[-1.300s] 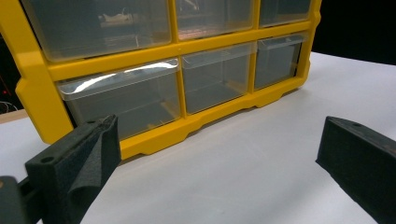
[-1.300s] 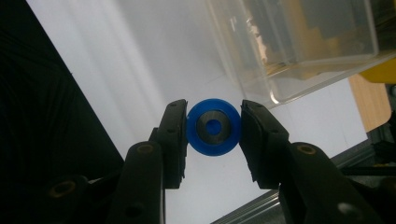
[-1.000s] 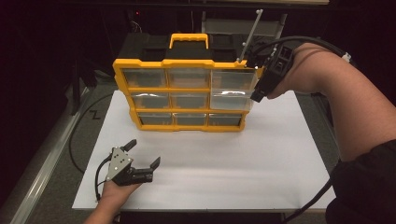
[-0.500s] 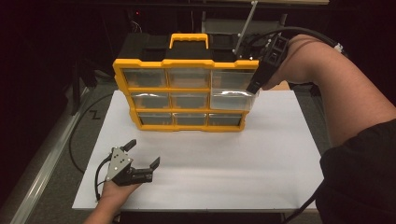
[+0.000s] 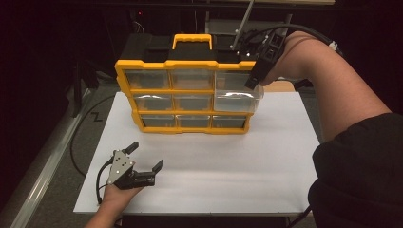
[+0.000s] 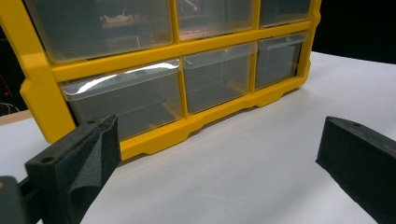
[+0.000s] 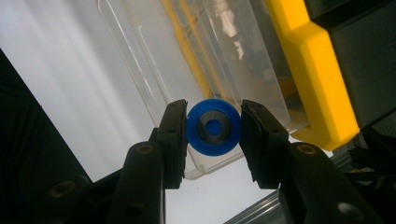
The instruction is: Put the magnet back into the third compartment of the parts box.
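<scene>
Since the earlier frame we have lifted the right gripper (image 5: 253, 80) slightly and brought it over the pulled-out clear drawer (image 5: 236, 99) at the right of the yellow organizer (image 5: 190, 65). Its jaws are clamped on a blue disc (image 7: 214, 127), flat face toward the camera. In the right gripper view the open drawer lies directly beyond the disc, so we judge release needs only a short advance. Our left gripper (image 5: 145, 164) rests spread wide on the white sheet (image 5: 266, 156), holding nothing, well apart.
</scene>
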Demonstrator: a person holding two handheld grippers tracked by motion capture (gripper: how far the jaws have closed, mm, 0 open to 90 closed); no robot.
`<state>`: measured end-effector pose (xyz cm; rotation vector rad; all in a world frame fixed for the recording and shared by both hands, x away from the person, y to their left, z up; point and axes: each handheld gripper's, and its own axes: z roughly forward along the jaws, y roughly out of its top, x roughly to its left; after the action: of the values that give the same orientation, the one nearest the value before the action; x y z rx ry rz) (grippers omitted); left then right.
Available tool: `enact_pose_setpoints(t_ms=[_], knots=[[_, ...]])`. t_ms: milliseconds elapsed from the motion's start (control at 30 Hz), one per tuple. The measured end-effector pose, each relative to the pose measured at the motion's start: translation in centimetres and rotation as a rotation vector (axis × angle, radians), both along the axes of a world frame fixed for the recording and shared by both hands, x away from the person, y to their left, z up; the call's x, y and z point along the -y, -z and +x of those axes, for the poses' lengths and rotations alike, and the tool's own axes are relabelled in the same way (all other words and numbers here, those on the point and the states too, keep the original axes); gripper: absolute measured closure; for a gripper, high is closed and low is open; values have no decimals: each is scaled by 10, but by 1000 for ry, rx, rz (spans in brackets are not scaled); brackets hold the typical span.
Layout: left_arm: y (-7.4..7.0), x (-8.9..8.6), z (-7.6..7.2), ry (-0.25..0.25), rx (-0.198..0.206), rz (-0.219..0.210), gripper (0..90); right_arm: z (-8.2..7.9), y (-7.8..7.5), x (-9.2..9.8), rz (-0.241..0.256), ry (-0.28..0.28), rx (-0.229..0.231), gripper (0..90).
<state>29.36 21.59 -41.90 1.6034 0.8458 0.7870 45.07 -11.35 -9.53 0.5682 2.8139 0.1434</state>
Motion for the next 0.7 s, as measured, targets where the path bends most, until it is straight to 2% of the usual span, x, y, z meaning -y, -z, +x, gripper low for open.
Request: enact_pose_setpoints(t_ms=[500,700], knots=[[0,0,0,-1,1,-2,3,7,9,-7,14,4,-1,648],[0,0,0,-1,1,-1,3,8,7,-7,19,14,-3,648]])
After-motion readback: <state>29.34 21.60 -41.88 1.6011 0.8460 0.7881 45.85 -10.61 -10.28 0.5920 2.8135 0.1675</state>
